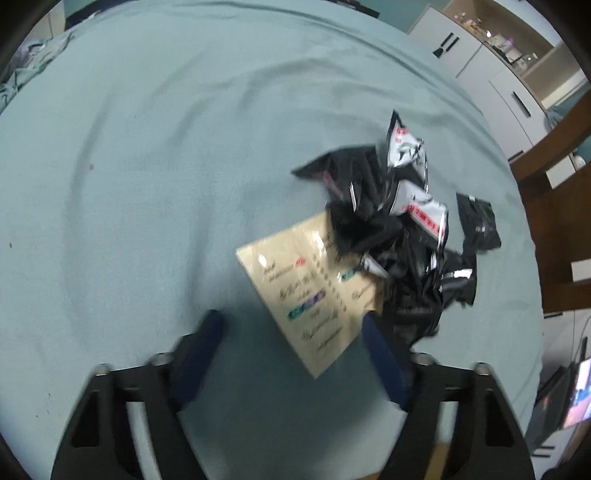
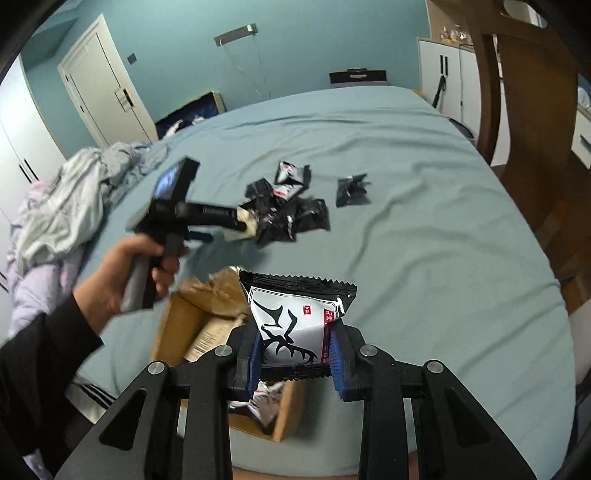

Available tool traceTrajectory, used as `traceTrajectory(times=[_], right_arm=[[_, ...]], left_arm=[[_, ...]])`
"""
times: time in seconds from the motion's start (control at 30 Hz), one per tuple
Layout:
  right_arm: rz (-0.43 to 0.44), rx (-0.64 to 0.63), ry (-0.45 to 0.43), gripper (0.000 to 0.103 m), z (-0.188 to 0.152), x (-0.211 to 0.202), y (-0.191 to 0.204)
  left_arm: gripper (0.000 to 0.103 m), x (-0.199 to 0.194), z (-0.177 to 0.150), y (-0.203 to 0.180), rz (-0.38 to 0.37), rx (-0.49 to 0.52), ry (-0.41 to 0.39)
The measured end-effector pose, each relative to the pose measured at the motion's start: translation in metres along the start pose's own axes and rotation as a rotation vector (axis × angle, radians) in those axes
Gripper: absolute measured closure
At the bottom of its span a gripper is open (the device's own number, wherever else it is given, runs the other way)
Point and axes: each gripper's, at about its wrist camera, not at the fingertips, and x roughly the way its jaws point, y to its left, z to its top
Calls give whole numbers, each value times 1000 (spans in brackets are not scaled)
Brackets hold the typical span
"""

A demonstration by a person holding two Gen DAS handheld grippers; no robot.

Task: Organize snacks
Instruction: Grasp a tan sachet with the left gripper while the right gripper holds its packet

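Cardboard box (image 2: 173,325) sits open on the teal bedsheet (image 2: 424,240), at seven o'clock from the right gripper (image 2: 297,349), with packets inside. That gripper pinches a silver-black snack packet (image 2: 295,317) with an antler mark; its red label is unreadable. The left gripper (image 1: 291,332) hangs wide apart over a tan card (image 1: 310,291), beside the snack pile (image 1: 399,229).

Home bedroom indicated. Large bed (image 2: 424,229) covered in teal sheet seen filling both views. Crumpled bedding (image 2: 74,206) piled at bed's left edge. Walls painted teal; white panelled door (image 2: 107,85) set in far wall. White wardrobe doors with dark handles (image 1: 480,66) seen beside bed, open shelf with small items (image 1: 495,40) above them. Wooden furniture frame (image 2: 524,92) placed at right. Pendant light fitting (image 2: 236,35) hung overhead.
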Motion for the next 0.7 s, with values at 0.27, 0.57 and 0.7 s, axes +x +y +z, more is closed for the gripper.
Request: traceTrajectory(times=[0.27, 0.57, 0.7], right_arm=[[-23, -52, 22, 75, 10, 10, 13], [-90, -61, 0, 75, 7, 14, 19], [-81, -43, 7, 75, 3, 15, 18]], left_arm=[[99, -39, -16, -9, -19, 5, -79], [102, -139, -84, -38, 173, 225, -324], [102, -183, -130, -33, 127, 272, -415]])
